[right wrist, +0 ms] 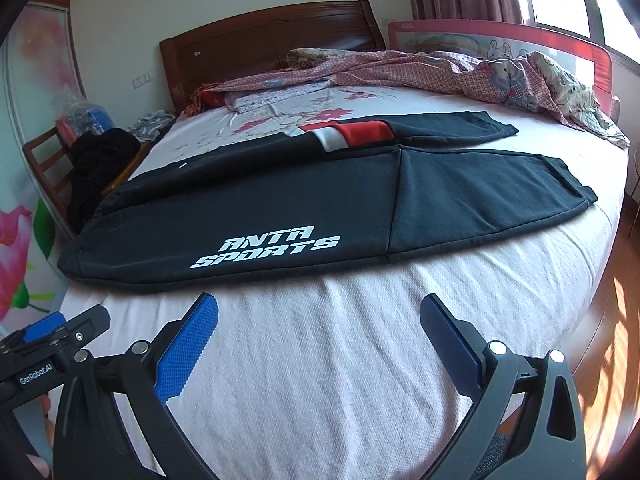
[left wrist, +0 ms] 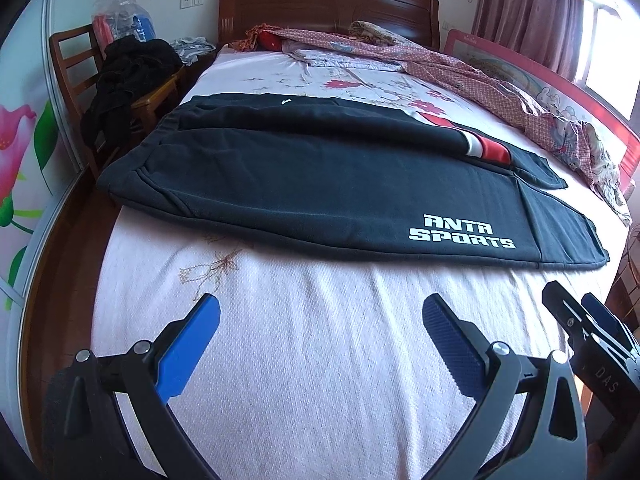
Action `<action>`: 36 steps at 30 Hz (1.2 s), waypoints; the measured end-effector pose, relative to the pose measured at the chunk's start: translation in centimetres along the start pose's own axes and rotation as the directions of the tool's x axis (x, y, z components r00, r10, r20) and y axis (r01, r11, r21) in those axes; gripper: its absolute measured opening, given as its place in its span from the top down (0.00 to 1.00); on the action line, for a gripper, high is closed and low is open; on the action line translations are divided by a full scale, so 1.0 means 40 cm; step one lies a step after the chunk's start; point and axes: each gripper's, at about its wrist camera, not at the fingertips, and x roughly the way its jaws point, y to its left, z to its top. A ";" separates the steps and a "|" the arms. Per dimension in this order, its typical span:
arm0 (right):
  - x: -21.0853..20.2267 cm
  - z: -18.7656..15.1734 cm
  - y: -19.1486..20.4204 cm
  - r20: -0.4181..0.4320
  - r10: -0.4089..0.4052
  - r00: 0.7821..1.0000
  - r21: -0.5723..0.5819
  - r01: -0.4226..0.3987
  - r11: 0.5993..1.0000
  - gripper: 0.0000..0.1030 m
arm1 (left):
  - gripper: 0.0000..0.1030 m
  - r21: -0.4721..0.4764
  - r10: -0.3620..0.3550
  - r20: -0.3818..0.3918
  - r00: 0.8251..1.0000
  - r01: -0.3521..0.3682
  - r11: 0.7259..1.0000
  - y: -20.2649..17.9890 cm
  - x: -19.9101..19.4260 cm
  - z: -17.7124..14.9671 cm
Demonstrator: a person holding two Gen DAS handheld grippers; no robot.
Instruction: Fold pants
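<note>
Black sweatpants (left wrist: 304,192) (right wrist: 320,200) lie flat across the bed, waistband at the left, both legs running right. White "ANTA SPORTS" lettering (left wrist: 462,233) (right wrist: 266,251) marks the near leg. A red and white stripe (left wrist: 486,147) (right wrist: 352,134) shows on the far leg. My left gripper (left wrist: 320,312) hovers open over the bedspread, short of the near leg's edge, nothing between its blue pads. My right gripper (right wrist: 319,311) is also open and empty, just in front of the lettering. Each gripper shows at the other view's edge: right gripper (left wrist: 584,320), left gripper (right wrist: 60,332).
The bed (left wrist: 320,360) carries a rumpled pink checked quilt (left wrist: 500,76) (right wrist: 460,68) along the far and right side, by a red bed rail (right wrist: 520,40). A wooden chair with dark clothes (left wrist: 124,80) stands left of the bed. The wooden headboard (left wrist: 320,4) is at the back.
</note>
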 end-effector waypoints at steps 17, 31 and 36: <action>-0.008 0.000 0.013 -0.001 0.006 1.000 -0.024 -0.006 1.000 0.03 | 0.02 -0.006 -0.011 -0.003 1.000 0.011 1.000 0.005 -0.003 0.008; -0.004 -0.004 0.010 -0.011 0.008 1.000 -0.021 -0.008 1.000 0.03 | 0.02 -0.009 -0.014 -0.021 1.000 0.014 1.000 0.008 0.003 0.005; -0.004 -0.003 0.009 -0.012 0.008 1.000 -0.021 -0.008 1.000 0.03 | 0.02 -0.002 -0.015 -0.024 1.000 0.015 1.000 0.003 0.003 0.004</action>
